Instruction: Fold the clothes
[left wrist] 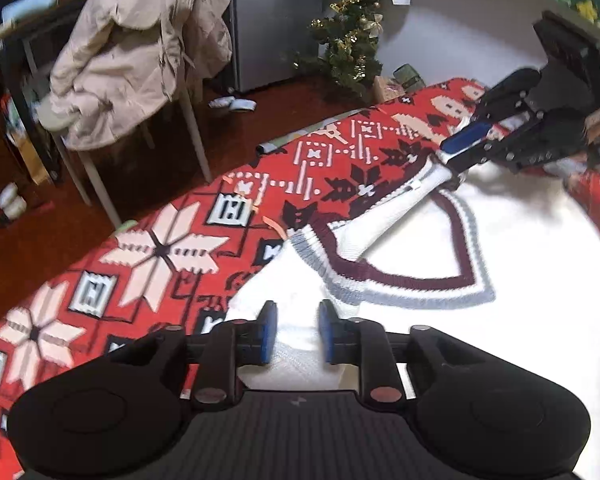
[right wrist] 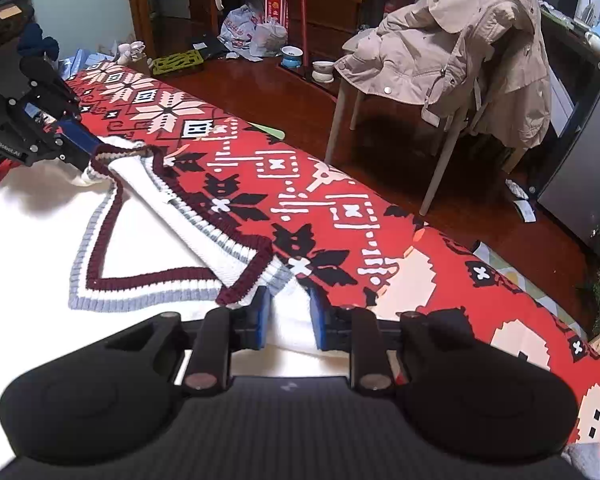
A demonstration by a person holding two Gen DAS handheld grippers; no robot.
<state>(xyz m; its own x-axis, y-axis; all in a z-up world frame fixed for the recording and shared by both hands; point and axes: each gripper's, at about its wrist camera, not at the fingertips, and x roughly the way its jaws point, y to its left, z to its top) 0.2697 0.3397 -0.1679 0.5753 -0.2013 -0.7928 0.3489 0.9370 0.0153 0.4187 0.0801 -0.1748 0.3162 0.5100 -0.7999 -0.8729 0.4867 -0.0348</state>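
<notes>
A white knit sweater (left wrist: pixel 500 340) (right wrist: pixel 40 260) with a maroon and grey V-neck collar (left wrist: pixel 400 280) (right wrist: pixel 140 280) lies on a red patterned blanket (left wrist: pixel 160 248) (right wrist: pixel 300 180). My left gripper (left wrist: pixel 298 330) (right wrist: pixel 90 156) is at one shoulder beside the collar. Its jaws stand apart with white knit between them, and I see no pinch. At the other shoulder my right gripper (right wrist: pixel 290 312) (left wrist: pixel 446 156) is shut on a raised fold of the sweater. The back of the neck stretches as a white band between the two grippers.
A chair draped with a beige coat (left wrist: pixel 132 60) (right wrist: pixel 460 52) stands on the dark wooden floor beside the blanket's edge. A small decorated tree (left wrist: pixel 352 40) and a grey cabinet (left wrist: pixel 276 20) are behind it. Bags and bowls (right wrist: pixel 256 36) clutter the far floor.
</notes>
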